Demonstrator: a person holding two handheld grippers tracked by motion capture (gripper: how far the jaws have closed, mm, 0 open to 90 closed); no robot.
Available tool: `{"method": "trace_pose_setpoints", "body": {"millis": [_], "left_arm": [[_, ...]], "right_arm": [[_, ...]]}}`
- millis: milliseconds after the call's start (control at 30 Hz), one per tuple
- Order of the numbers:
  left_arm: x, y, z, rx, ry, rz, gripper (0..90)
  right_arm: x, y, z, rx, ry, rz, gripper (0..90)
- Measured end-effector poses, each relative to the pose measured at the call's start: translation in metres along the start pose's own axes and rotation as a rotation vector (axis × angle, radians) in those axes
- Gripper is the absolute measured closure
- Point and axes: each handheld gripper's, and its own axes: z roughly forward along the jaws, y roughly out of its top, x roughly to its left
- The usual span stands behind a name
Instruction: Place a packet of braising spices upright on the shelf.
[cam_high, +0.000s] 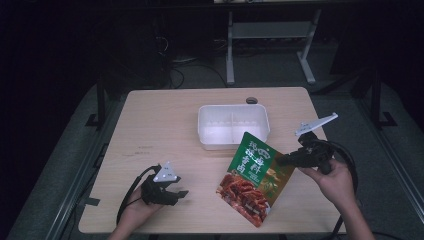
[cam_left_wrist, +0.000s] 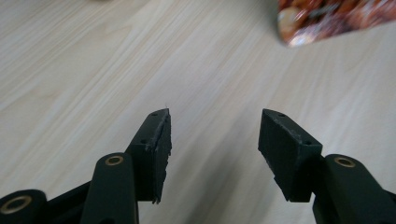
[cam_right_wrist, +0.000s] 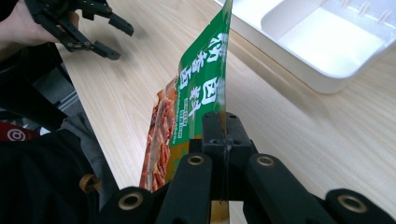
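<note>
High view: right gripper (cam_high: 281, 160) fingers clamped on sauce packet (cam_high: 254, 177), lifted | left gripper (cam_high: 182, 193) fingers apart, empty | white tray (cam_high: 207, 136) unfilled, placing left

text: large white Chinese characters, partly legible, one reads 料 | on: green upper half of the glossy green-and-red plastic food pouch (cam_right_wrist: 196, 79) | also seen: high view (cam_high: 256, 177), too small to read | other print: none

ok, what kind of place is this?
Probably a lab or recording workspace: a bare wooden table in a dark room, metal frame legs and cables on the floor behind it.
</note>
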Motion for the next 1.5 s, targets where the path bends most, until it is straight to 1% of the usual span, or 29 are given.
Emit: {"method": "trace_pose_setpoints", "body": {"millis": [100, 133, 233, 533, 633, 700, 900, 967, 1067, 1200, 1333, 1500], "left_arm": [[0.002, -0.001, -0.001, -0.006, -0.006, -0.012, 43.2], [0.002, -0.001, -0.001, -0.009, -0.006, -0.015, 42.7], [0.002, -0.001, -0.002, -0.019, -0.003, -0.02, 41.1], [0.004, -0.002, -0.003, -0.022, 0.011, -0.029, 38.6], [0.005, -0.002, -0.003, -0.023, 0.017, -0.029, 38.1], [0.006, -0.003, -0.004, -0.024, 0.021, -0.033, 37.9], [0.008, -0.004, -0.006, -0.032, 0.027, -0.041, 37.7], [0.008, -0.005, -0.006, -0.03, 0.029, -0.044, 37.7], [0.009, -0.005, -0.006, -0.03, 0.03, -0.042, 37.6], [0.009, -0.005, -0.006, -0.029, 0.03, -0.042, 37.4], [0.01, -0.005, -0.007, -0.031, 0.031, -0.043, 37.3], [0.01, -0.005, -0.007, -0.036, 0.034, -0.046, 37.0]], "right_arm": [[0.002, 0.005, -0.001, -0.005, 0.015, -0.006, 89.7], [0.002, 0.007, -0.002, -0.011, 0.029, -0.008, 89.7], [0.004, 0.012, -0.004, -0.018, 0.048, -0.013, 89.7], [0.015, 0.029, -0.012, -0.011, 0.057, -0.061, 89.8], [0.018, 0.032, -0.015, -0.014, 0.068, -0.069, 89.8], [0.02, 0.035, -0.017, -0.016, 0.09, -0.075, 89.8], [0.026, 0.043, -0.024, -0.019, 0.102, -0.094, 89.9], [0.026, 0.045, -0.028, -0.019, 0.094, -0.092, 89.9], [0.025, 0.05, -0.036, -0.014, 0.068, -0.09, 89.9], [0.022, 0.056, -0.049, -0.017, 0.04, -0.08, 89.9], [0.021, 0.064, -0.061, -0.018, 0.011, -0.084, 89.9], [0.022, 0.074, -0.072, -0.025, -0.001, -0.085, 89.9]]}}
